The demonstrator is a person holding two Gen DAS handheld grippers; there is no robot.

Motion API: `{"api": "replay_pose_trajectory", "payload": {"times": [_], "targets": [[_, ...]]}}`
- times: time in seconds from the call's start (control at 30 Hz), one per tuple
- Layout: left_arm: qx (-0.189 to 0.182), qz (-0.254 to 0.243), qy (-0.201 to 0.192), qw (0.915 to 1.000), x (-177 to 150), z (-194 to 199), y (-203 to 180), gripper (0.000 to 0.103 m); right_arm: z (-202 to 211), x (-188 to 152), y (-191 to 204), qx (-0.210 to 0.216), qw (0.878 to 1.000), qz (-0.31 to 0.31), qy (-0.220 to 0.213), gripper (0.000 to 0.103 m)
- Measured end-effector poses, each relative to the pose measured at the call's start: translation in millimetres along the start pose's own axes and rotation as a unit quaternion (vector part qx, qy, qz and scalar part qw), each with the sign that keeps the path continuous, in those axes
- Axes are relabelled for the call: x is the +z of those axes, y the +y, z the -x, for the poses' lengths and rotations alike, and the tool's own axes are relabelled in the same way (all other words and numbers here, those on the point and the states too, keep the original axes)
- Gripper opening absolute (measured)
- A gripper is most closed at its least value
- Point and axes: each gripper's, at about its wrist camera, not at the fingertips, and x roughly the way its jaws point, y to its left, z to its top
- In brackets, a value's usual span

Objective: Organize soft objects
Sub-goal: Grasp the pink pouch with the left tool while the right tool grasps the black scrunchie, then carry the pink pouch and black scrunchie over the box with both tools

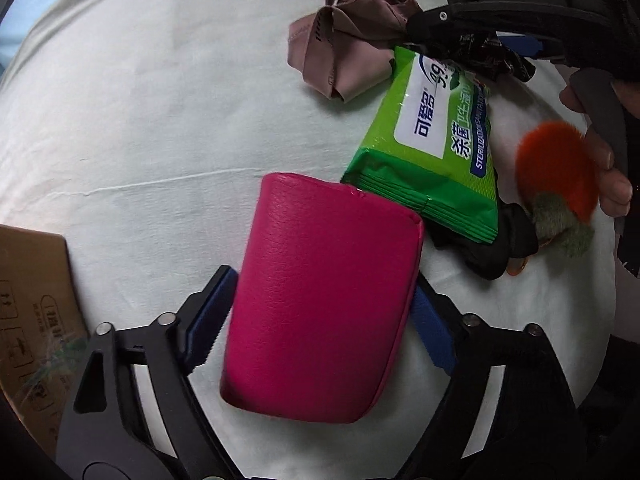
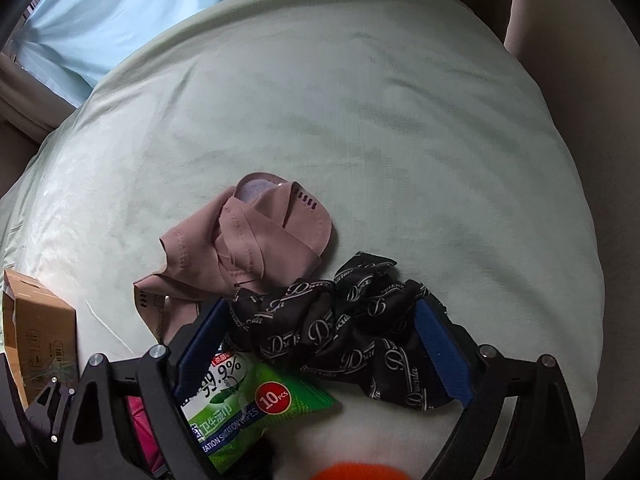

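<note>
Left gripper [image 1: 320,312] straddles the magenta pouch [image 1: 320,300], centre-bottom of the left wrist view. Both blue pads sit at its sides. Left pad looks just at the edge, right pad is half hidden behind the pouch, so I can't tell if it's actually clamped yet.

Right gripper [image 2: 320,344] is spread wide around the black printed scarf [image 2: 340,332], lower centre of the right wrist view. The right pad touches the fabric, the left pad is just beside it. Reads as released, nothing squeezed.

Risks as I see them:
- The green wipes pack [image 1: 432,140] overlaps the pouch's upper right corner. Lifting the pouch could drag or flip it.
- In the right view the wipes pack [image 2: 248,400] lies against the left pad. Closing there may pinch the pack along with the scarf.
- The pink garment [image 2: 240,240] touches the scarf at the upper left and could trail along.
- The scarf is slippery and bunched, so a shallow bite may catch only one fold.
- The bedsheet [image 2: 360,120] is loose, so pads going deep could snag it.
- The cardboard box [image 1: 32,320] sits at the far left, well apart from all of this.
</note>
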Motion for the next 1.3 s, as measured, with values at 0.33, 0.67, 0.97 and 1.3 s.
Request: {"api": "replay_pose_trajectory", "payload": {"times": [0.33,0.67,0.97,1.3], "targets": [[-0.002,-0.023,-0.01,0.9997,0.7,5.2,-13.5,0.056,2.2,-11.7,-2.5,-0.035,0.999,0.015,-0.004,0.056],[0.0,-0.021,-0.035,0.9992,4.4,48.3,-18.7,0.048,41.2,-25.8,-16.3,-0.034,0.999,-0.01,-0.027,0.045],[0.0,-0.002,-0.092,0.9958,-0.4,133.3,-21.6,0.048,129.2,-32.7,6.5,-0.044,0.996,-0.006,-0.082,0.045],[-0.006,0.03,-0.172,0.9846,-27.9,268.3,23.9,0.048,262.5,-50.4,59.6,-0.052,0.988,0.003,-0.145,0.045]]}}
